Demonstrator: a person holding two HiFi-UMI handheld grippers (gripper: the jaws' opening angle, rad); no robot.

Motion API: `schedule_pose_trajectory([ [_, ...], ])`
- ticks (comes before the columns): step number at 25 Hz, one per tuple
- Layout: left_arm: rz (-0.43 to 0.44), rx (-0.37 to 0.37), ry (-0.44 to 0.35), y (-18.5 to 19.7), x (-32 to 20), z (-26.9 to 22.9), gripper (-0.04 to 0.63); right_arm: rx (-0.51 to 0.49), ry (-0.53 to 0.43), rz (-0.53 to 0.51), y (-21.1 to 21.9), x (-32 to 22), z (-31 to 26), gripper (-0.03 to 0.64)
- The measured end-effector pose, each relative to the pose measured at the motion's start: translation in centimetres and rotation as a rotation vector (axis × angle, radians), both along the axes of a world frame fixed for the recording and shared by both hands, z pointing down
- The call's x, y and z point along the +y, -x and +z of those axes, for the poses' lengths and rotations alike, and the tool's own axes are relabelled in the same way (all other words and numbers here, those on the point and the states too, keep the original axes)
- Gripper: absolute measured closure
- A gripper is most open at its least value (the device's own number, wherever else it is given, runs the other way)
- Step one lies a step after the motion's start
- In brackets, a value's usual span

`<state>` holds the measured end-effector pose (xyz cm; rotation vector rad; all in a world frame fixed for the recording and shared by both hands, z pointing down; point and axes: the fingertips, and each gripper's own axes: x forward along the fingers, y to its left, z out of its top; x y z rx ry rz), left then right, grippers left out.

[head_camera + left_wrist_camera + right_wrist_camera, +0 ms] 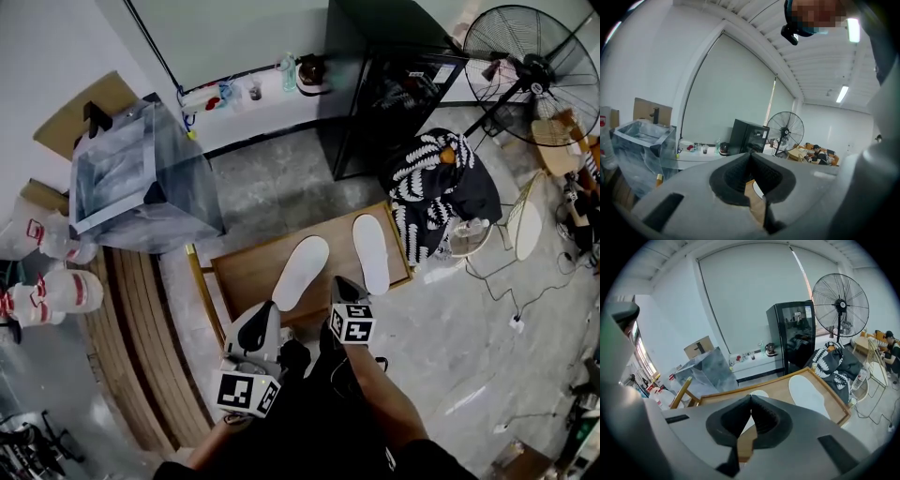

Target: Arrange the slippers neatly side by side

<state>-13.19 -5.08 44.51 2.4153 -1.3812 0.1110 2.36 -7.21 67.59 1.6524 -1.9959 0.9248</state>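
On the wooden desk (248,272), 2 white slippers lie apart: left slipper (300,270) skewed, right slipper (371,253) straighter. My left gripper (272,309) and right gripper (341,287) sit at the near edge, both closed and empty. Risk: shoving the skewed slipper with closed jaws could over-rotate it or skid it off the edge.

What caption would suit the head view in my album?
Two white slippers lie apart on a wooden tray; left gripper and right gripper shut, empty.
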Motion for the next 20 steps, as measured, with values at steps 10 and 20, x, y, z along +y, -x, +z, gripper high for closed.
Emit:
schedule_pose_trajectory([
  [10, 0.015, -0.006, 0.015, 1.6, 0.0, 1.1, 0.578, -0.045, 0.095, 0.029, 3.2, 0.0, 4.9, 0.601],
  [20, 0.015, -0.024, 0.034, 1.7, -1.0, 2.0, 0.578, -0.087, 0.198, 0.021, 5.4, -0.9, 9.7, 0.554],
])
